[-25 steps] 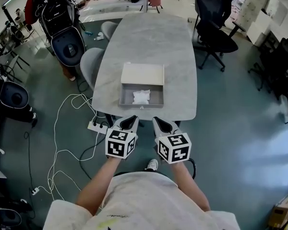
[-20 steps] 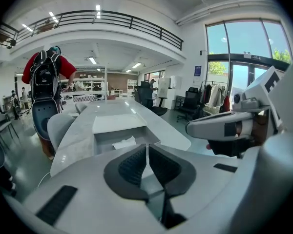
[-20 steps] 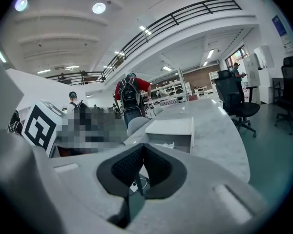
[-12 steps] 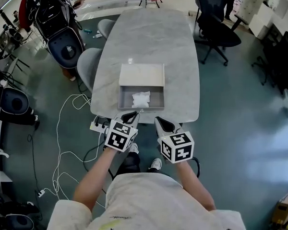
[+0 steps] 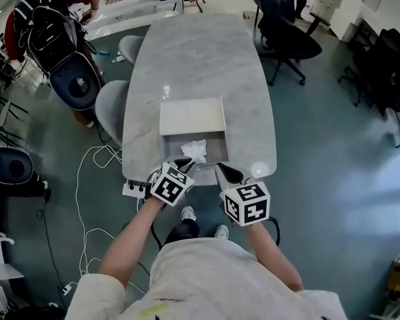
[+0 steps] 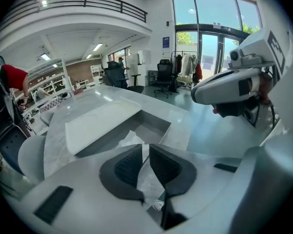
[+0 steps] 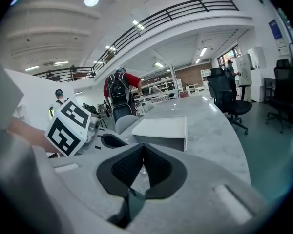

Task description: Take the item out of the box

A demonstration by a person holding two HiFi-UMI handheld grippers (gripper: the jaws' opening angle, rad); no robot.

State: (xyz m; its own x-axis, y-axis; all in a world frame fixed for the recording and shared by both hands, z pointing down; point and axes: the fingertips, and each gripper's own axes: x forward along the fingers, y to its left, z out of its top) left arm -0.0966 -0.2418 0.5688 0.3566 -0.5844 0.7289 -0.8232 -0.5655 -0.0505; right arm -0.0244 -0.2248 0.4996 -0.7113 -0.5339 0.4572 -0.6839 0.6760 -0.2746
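A shallow grey box [image 5: 216, 153] lies near the front edge of the grey table [image 5: 200, 52], with its white lid [image 5: 192, 117] lying just behind it. A crumpled white item [image 5: 194, 150] lies in the box. My left gripper [image 5: 184, 161] is shut and empty, its tips at the box's front wall, just short of the item. My right gripper [image 5: 222, 169] is shut and empty at the table's front edge, right of the box. The left gripper view has the item [image 6: 129, 139] and box [image 6: 154, 123] just past the left gripper [image 6: 145, 146]. From the right gripper [image 7: 143, 146] the box [image 7: 163, 128] shows ahead.
Two grey chairs [image 5: 111, 103] stand at the table's left side and a black office chair [image 5: 285, 30] at its far right. A power strip [image 5: 135, 189] and white cables [image 5: 87, 179] lie on the floor under the front left. A person with a backpack [image 5: 50, 25] is at far left.
Both grippers have come forward to the table's front edge. The left one has reached the box's front wall. The box, lid and item have not moved.
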